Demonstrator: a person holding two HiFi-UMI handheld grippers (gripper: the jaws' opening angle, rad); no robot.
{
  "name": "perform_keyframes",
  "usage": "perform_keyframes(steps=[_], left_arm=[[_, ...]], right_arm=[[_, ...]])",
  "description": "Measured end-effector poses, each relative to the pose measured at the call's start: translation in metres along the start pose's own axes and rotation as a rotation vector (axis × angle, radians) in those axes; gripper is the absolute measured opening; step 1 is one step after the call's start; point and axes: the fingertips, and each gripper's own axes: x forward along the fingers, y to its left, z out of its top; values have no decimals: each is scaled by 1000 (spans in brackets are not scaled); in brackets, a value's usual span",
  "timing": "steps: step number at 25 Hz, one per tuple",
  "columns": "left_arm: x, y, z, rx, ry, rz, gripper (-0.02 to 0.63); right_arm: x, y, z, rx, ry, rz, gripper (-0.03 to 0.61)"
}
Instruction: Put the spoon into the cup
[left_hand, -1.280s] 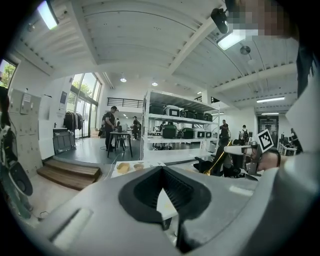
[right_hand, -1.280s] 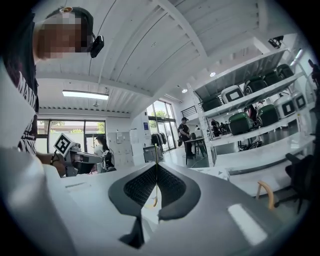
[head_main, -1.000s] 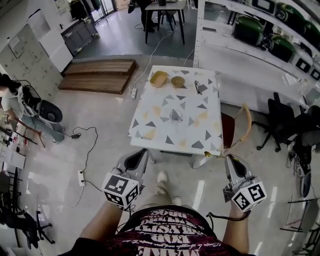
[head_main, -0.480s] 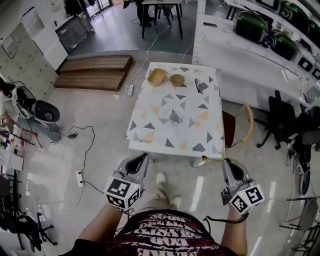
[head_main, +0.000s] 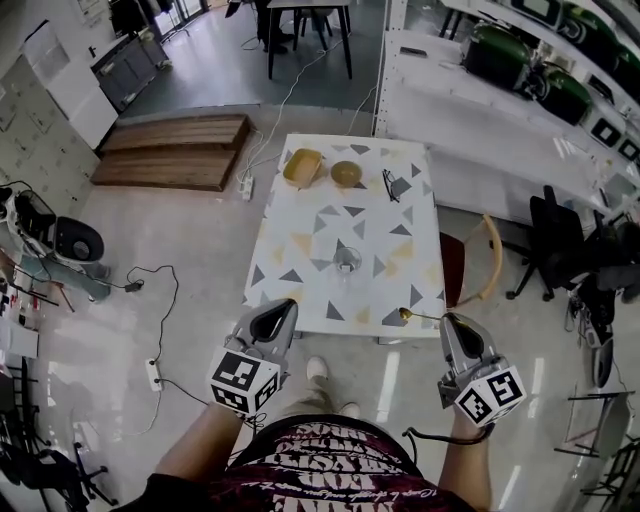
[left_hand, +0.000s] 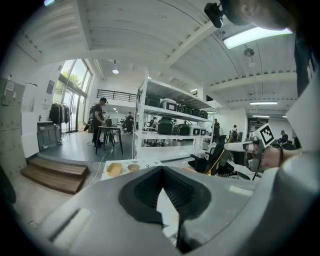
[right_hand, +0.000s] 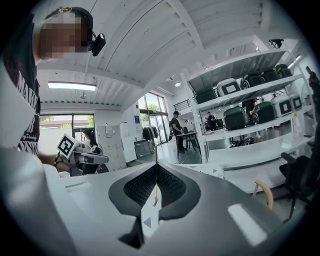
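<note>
The spoon (head_main: 418, 316) is pinched by the right gripper (head_main: 452, 323), well apart from the cup (head_main: 347, 260); left gripper (head_main: 281, 311) fingers are closed, empty.

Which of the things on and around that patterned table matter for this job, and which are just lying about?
For the job:
- slim gold metal spoon, pinched in the right gripper
- clear glass cup

Lying about:
- yellow oblong dish
- round tan bowl
- black-framed glasses
- wooden chair
- left gripper, shut and empty
</note>
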Motion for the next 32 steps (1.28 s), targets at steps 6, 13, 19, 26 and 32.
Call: perform_keyframes(steps=[6,13,19,26,32], left_arm=[[20,39,10,9,-2,18,5],[35,79,26,19,-19,33,5],[46,107,44,32,-55,29,5],[57,127,52,30,-80,-5,5],[67,124,47,12,-71,-47,5]], right_arm=[[47,-7,9,-4,2,9,34],[93,-7,27,-21,-2,19,34],[124,-5,44,-46,-7,18,34],[149,7,62,-85,-21,11,34],[151,10,59,-94,11,-3,34]])
